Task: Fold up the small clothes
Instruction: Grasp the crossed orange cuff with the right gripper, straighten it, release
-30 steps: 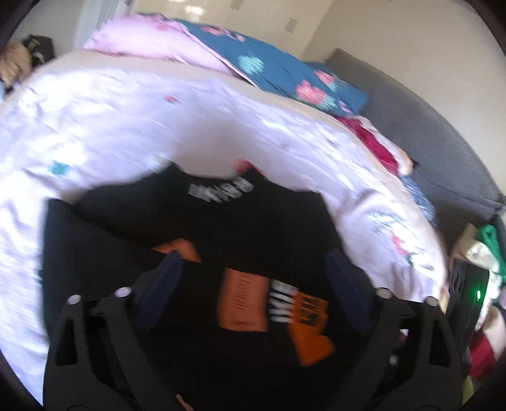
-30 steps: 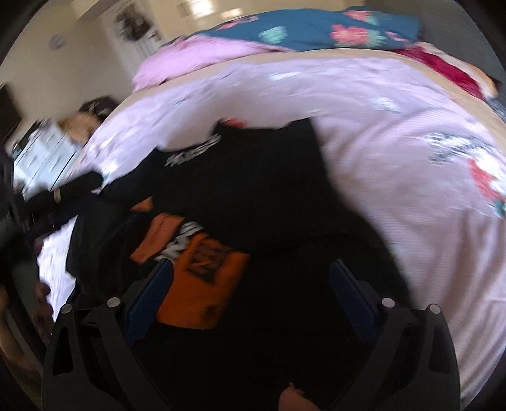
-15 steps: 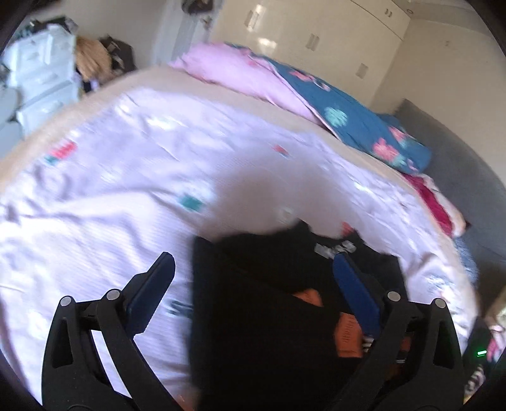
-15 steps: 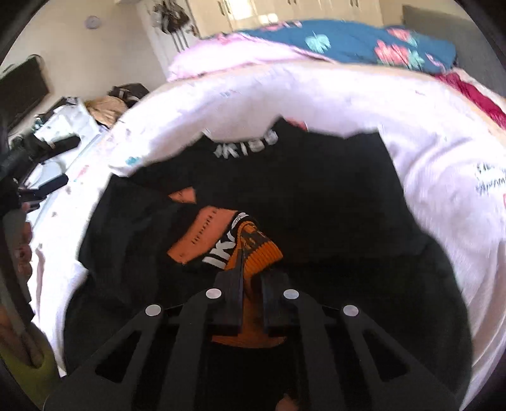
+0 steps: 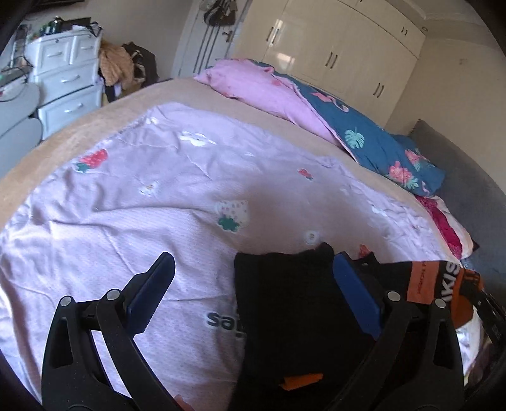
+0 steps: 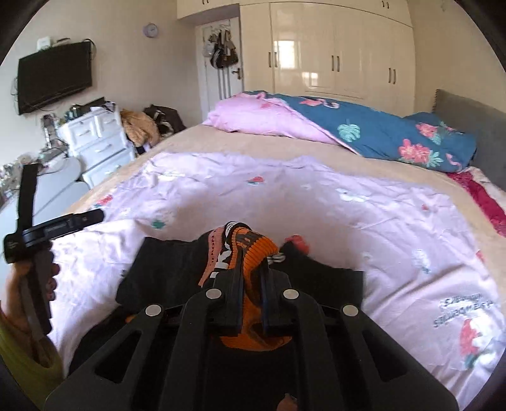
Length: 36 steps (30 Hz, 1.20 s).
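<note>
- We see the right hand-held gripper [image 6: 251,272] clamped on the orange cuff [image 6: 253,245] of the black top [image 6: 164,268], lifting it above the bed [image 6: 316,151].
- The top's body lies on the pink sheet [image 5: 126,196].
- Our left hand-held gripper [image 5: 253,286] gapes wide, holding nothing, over the top's edge.

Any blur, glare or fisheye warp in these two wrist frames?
Left wrist: sharp, strong fisheye bend at the bed edge, glare on the wardrobe, soft shadow on the sheet. Right wrist: motion-smeared sheet and garment, wardrobe glare, black vignette corners.
</note>
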Available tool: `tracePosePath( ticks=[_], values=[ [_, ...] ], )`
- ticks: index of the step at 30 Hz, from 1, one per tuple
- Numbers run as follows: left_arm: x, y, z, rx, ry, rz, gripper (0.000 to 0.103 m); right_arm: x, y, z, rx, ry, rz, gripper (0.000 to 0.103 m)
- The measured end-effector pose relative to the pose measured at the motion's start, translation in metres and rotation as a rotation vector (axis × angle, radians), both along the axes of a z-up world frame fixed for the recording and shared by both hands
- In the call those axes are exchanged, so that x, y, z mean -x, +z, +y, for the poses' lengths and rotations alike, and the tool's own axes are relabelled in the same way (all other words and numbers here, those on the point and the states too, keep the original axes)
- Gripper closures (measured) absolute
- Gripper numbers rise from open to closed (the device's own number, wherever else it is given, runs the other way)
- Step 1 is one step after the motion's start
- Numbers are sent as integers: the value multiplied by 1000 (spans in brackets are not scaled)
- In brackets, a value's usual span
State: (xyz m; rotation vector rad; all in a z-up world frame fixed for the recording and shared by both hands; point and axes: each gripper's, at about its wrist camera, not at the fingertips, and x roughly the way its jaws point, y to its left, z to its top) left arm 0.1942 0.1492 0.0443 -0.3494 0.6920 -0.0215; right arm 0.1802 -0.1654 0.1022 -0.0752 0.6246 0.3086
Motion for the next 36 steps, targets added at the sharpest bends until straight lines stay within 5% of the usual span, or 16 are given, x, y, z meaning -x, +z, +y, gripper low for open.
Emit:
tracePosePath(
  ticks=[28, 36],
  values=[
    [-23, -57, -95, -76, -281, 150, 9, -16, -95, -43, 55, -205, 197, 92],
    [-23, -60, -96, -72, -299, 163, 9, -16, -96, -40, 93, -243, 183, 68]
  ],
)
